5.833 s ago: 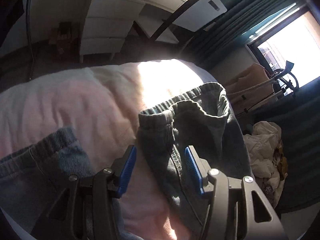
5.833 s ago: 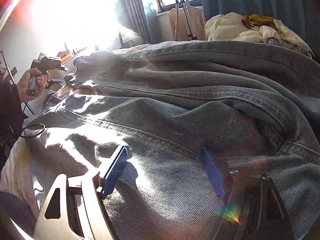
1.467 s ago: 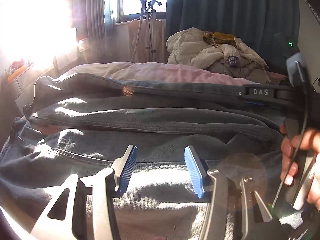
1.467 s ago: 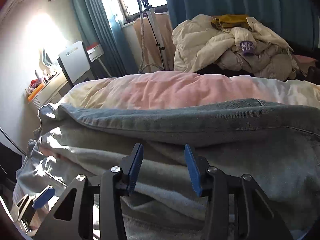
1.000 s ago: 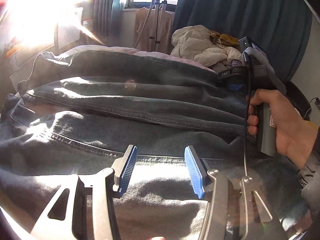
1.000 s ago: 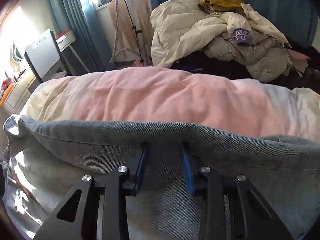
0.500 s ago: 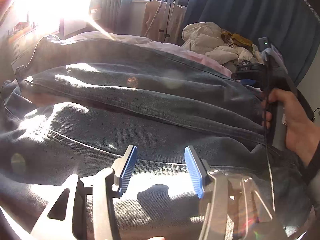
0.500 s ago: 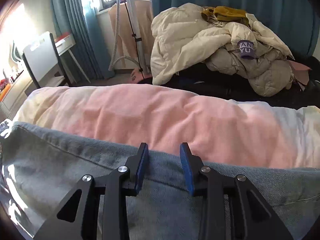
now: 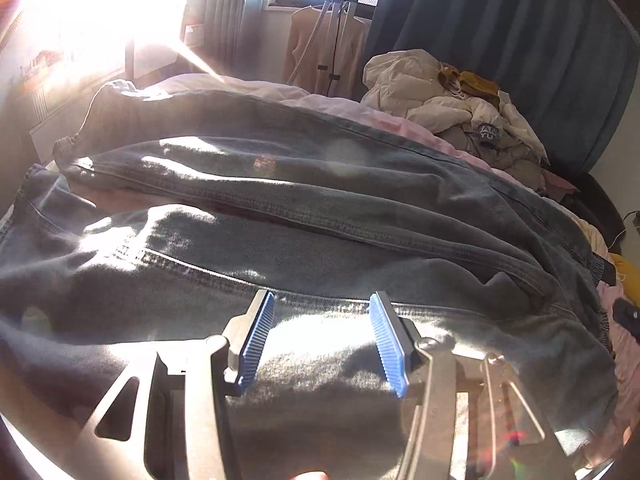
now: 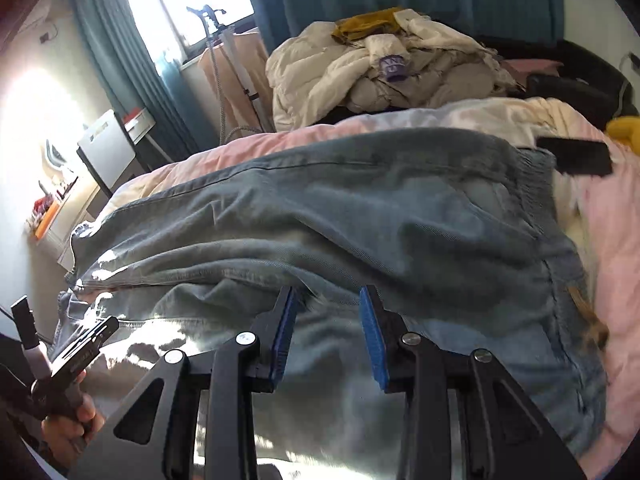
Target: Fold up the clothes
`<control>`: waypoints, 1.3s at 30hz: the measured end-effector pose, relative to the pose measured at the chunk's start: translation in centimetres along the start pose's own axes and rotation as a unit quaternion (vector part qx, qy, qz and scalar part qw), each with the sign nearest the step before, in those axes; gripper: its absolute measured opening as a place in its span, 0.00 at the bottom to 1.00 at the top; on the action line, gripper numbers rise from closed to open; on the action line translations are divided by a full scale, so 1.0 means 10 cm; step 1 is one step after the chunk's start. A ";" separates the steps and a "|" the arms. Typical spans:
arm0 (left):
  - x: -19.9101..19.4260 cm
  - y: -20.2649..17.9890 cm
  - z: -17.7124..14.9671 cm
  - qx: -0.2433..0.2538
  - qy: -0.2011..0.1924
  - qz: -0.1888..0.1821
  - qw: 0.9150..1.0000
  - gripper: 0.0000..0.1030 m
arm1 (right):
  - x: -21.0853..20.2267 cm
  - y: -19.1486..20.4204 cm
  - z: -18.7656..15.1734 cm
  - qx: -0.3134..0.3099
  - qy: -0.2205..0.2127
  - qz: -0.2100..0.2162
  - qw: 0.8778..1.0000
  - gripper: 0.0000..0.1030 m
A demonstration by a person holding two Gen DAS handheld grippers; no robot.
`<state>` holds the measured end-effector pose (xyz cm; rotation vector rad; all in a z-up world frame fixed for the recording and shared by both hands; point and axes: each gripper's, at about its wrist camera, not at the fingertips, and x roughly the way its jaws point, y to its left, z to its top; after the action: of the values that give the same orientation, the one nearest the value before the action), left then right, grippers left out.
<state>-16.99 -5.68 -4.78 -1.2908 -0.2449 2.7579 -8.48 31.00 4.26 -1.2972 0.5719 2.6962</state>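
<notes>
1. Left gripper [image 9: 320, 336]: jaws apart, empty, above the jeans [image 9: 304, 208].
2. Right gripper [image 10: 326, 336]: jaws apart, empty.
3. Jeans lie lengthwise across the pink duvet [image 10: 612, 232]; gripping a single denim layer would likely skew the fold.

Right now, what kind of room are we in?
Most likely a bedroom: the jeans lie on a bed with a pink duvet, a pile of clothes sits beyond it, and teal curtains hang by a sunlit window.
</notes>
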 end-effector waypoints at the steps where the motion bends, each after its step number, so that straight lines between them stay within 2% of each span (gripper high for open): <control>1: -0.04 0.02 -0.01 -0.004 0.001 0.002 1.000 0.50 | -0.13 -0.16 -0.08 0.027 0.001 -0.002 1.000 0.32; 5: -0.30 0.06 -0.04 -0.010 -0.004 -0.002 1.000 0.50 | -0.59 -0.77 -0.35 0.125 -0.008 0.007 0.992 0.33; 7: -0.43 0.06 -0.06 -0.015 -0.008 -0.012 1.000 0.50 | -0.73 -1.04 -0.46 0.174 -0.003 0.016 0.985 0.34; 8: -0.48 0.06 -0.07 -0.016 -0.010 -0.015 1.000 0.50 | -0.79 -1.18 -0.51 0.200 0.002 0.020 0.980 0.38; 10: -0.56 0.06 -0.11 -0.020 -0.012 -0.021 1.000 0.58 | -0.87 -1.42 -0.59 0.245 0.020 0.032 0.969 0.40; 11: -0.58 0.07 -0.13 -0.024 -0.009 -0.026 0.999 0.59 | -0.89 -1.53 -0.63 0.265 0.032 0.039 0.963 0.44; 15: -0.61 0.22 -0.21 -0.060 0.008 -0.050 0.997 0.60 | -1.00 -1.92 -0.87 0.359 0.053 0.050 0.930 0.77; 17: -0.63 0.35 -0.24 -0.080 0.014 -0.054 0.995 0.61 | -0.97 -2.04 -1.02 0.406 0.070 0.053 0.910 0.77; 20: -0.67 0.61 -0.28 -0.118 0.019 -0.052 0.992 0.66 | -0.75 -2.15 -1.16 0.455 0.122 0.088 0.878 0.77; 21: -0.69 0.71 -0.29 -0.130 0.018 -0.049 0.990 0.66 | -0.69 -2.17 -1.17 0.462 0.134 0.091 0.872 0.77; 23: -0.74 0.93 -0.32 -0.161 0.018 -0.053 0.985 0.66 | -0.63 -2.18 -1.12 0.460 0.137 0.078 0.874 0.77; 26: -0.85 1.35 -0.36 -0.220 0.010 -0.063 0.974 0.66 | -0.54 -2.14 -1.03 0.451 0.140 0.057 0.880 0.77; 29: -1.00 1.80 -0.45 -0.286 -0.017 -0.019 0.958 0.66 | -0.37 -2.10 -1.05 0.456 0.154 0.057 0.875 0.77; 31: -1.10 2.12 -0.55 -0.347 -0.043 0.004 0.937 0.66 | -0.32 -2.07 -1.07 0.460 0.153 0.050 0.873 0.77; 34: -1.13 2.47 -0.69 -0.416 -0.061 0.001 0.907 0.66 | -0.29 -2.04 -1.09 0.464 0.136 0.035 0.875 0.77; 37: -1.06 2.66 -0.78 -0.458 -0.059 -0.010 0.887 0.66 | -0.26 -2.05 -1.14 0.482 0.111 0.022 0.869 0.77; 39: -0.99 2.73 -0.80 -0.476 -0.056 -0.025 0.877 0.66 | -0.26 -2.05 -1.16 0.488 0.094 0.017 0.868 0.79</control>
<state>-4.85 -33.09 -7.29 -1.1734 -1.7782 2.6923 6.68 45.88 -6.23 -1.1785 1.6795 1.7641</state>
